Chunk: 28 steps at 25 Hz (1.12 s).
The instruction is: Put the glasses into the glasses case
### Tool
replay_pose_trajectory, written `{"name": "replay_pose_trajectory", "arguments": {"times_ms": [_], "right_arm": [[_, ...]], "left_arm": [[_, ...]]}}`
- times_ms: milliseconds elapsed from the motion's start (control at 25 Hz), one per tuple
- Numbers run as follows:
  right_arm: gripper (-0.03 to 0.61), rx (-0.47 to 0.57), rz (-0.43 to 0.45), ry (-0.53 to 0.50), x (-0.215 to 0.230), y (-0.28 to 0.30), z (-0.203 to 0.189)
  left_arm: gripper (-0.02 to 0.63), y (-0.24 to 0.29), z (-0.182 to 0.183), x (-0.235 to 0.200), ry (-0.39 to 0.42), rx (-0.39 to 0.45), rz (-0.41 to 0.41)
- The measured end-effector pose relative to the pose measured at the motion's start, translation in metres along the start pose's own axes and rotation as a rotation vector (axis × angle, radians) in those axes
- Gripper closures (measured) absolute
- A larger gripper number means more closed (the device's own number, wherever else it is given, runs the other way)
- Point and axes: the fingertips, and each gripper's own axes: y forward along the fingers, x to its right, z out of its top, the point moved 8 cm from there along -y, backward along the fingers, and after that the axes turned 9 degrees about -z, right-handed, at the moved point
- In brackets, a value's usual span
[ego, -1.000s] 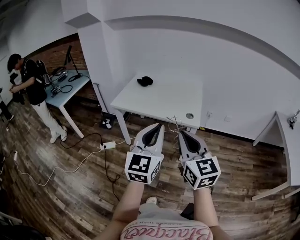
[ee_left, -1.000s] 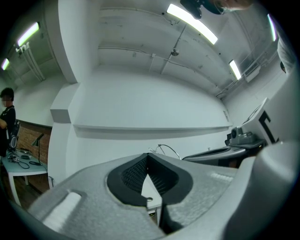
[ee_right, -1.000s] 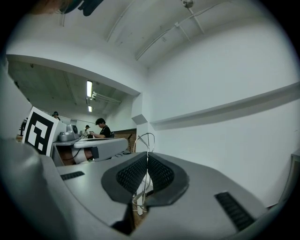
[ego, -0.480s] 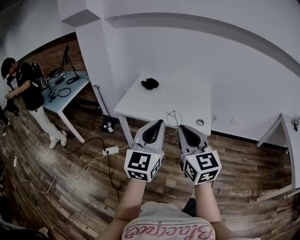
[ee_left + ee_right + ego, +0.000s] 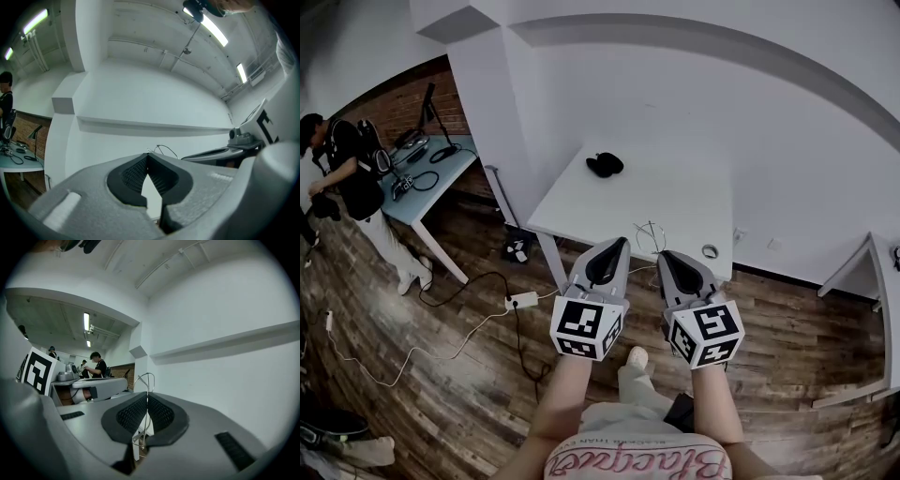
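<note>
Pinching thin wire-frame glasses (image 5: 147, 389) in my right gripper (image 5: 665, 255), left gripper (image 5: 621, 243) fingers pressed together, with the black glasses case (image 5: 605, 165) far-left on the white worktop (image 5: 675, 202).

seemingly open table (image 5: 661, 202) beside glasses case (image 5: 605, 165)

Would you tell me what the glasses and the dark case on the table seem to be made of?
The glasses look like thin metal wire, slim and glinting. The case looks matte black, perhaps fabric or leather; too small to tell.
</note>
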Motion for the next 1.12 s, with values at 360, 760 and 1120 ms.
{"name": "replay_pose_trajectory", "arguments": {"times_ms": [360, 760, 1120], "right_arm": [[0.565, -0.022, 0.003, 0.013, 0.036, 0.087, -0.013], [0.565, -0.018, 0.040, -0.004, 0.081, 0.210, -0.005], [0.565, -0.043, 0.064, -0.018, 0.119, 0.307, -0.010]], "left_arm": [[0.609, 0.062, -0.025, -0.061, -0.002, -0.032, 0.020], [0.609, 0.153, -0.044, -0.146, -0.035, -0.036, 0.053], [0.609, 0.224, -0.065, -0.214, -0.045, -0.048, 0.094]]}}
